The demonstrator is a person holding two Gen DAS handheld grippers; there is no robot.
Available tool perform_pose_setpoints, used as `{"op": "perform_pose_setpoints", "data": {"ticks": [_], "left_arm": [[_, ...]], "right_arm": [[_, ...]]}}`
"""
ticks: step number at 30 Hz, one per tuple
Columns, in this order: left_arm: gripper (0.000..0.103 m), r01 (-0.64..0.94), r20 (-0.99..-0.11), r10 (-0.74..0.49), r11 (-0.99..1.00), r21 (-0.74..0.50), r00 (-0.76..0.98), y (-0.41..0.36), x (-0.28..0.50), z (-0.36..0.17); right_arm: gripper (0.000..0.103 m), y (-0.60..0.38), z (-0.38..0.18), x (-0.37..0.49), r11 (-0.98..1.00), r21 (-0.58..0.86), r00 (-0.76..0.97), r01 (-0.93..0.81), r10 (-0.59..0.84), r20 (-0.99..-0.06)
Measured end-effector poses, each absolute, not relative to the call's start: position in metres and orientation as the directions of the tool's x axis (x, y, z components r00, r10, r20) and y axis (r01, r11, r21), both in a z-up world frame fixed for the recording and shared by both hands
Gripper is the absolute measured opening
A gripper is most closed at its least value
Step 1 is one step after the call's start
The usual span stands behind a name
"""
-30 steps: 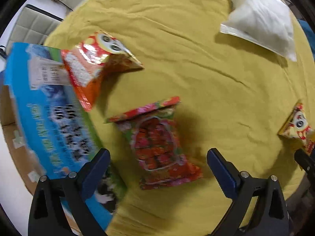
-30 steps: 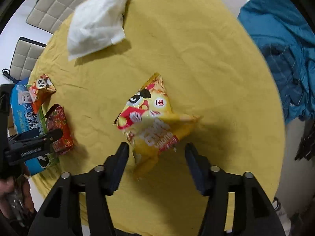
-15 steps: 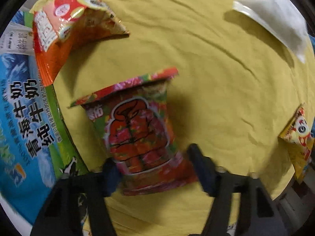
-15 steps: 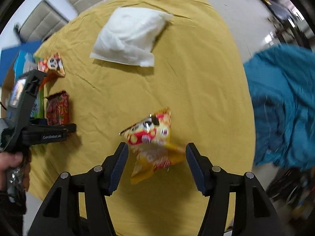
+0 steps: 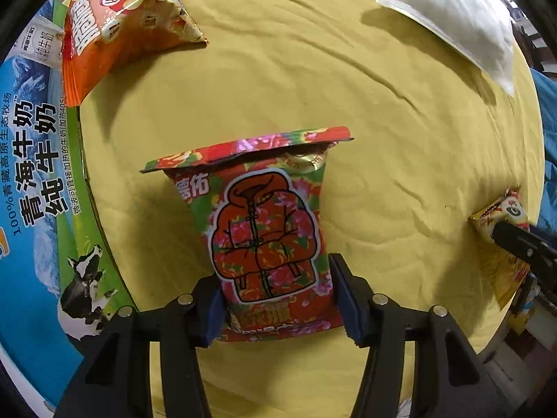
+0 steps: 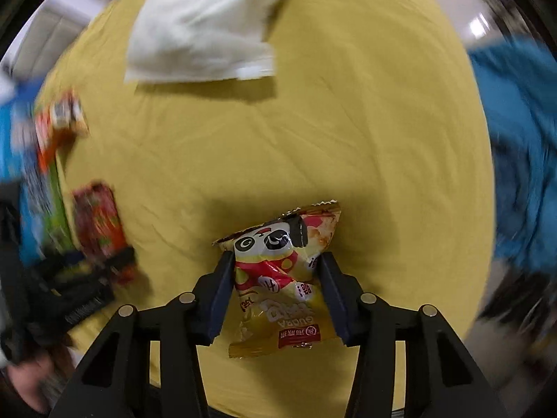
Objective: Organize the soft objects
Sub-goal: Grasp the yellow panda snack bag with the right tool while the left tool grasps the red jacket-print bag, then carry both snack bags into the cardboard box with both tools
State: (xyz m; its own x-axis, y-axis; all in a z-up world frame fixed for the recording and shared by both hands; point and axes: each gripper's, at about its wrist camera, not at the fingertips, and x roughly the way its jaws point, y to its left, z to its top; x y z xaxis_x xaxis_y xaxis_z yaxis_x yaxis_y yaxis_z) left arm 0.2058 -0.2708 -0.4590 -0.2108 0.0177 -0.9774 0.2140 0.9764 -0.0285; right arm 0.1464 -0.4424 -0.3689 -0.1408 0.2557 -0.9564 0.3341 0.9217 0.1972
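Observation:
A red floral snack bag lies on the yellow tablecloth. My left gripper is shut on its lower part, pads against both sides. A yellow panda snack bag sits between the pads of my right gripper, which is shut on it. An orange mushroom-print bag leans at the table's left edge. A white soft pack lies at the far right; it also shows in the right wrist view. The floral bag appears blurred there.
A blue milk carton box stands against the table's left side. A blue cloth lies off the table to the right. My right gripper's finger shows at the left wrist view's right edge, over the yellow bag.
Both grippers moved down and forward onto their bags and closed: the left onto the floral bag, the right onto the yellow panda bag. The right wrist view is in motion.

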Motion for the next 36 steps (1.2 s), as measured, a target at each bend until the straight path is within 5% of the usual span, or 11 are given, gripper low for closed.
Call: {"op": "perform_pose_setpoints", "data": {"ticks": [5,12,18,36], "left_arm": [[0.051,0.227,-0.978,0.024,0.974,-0.024,-0.207,-0.279,0.213,-0.457],[0.048,0.220,-0.982,0.003,0.975,-0.039,-0.187,-0.272,0.203,-0.445],[0.045,0.224,-0.986,-0.007,0.974,-0.045,-0.168,-0.263,0.197,-0.433],[0.042,0.249,-0.994,-0.110,0.963,-0.102,0.019,-0.228,0.171,-0.334]], "right_arm": [[0.055,-0.449,-0.374,0.137,0.858,0.268,-0.104,0.438,0.345,-0.933],[0.067,-0.423,-0.369,0.145,0.954,0.171,-0.149,0.245,0.212,-0.966],[0.049,-0.409,-0.377,0.141,0.968,0.125,-0.157,0.218,0.161,-0.974],[0.045,-0.374,-0.292,0.123,0.946,0.222,0.013,0.235,0.226,-0.974]]}}
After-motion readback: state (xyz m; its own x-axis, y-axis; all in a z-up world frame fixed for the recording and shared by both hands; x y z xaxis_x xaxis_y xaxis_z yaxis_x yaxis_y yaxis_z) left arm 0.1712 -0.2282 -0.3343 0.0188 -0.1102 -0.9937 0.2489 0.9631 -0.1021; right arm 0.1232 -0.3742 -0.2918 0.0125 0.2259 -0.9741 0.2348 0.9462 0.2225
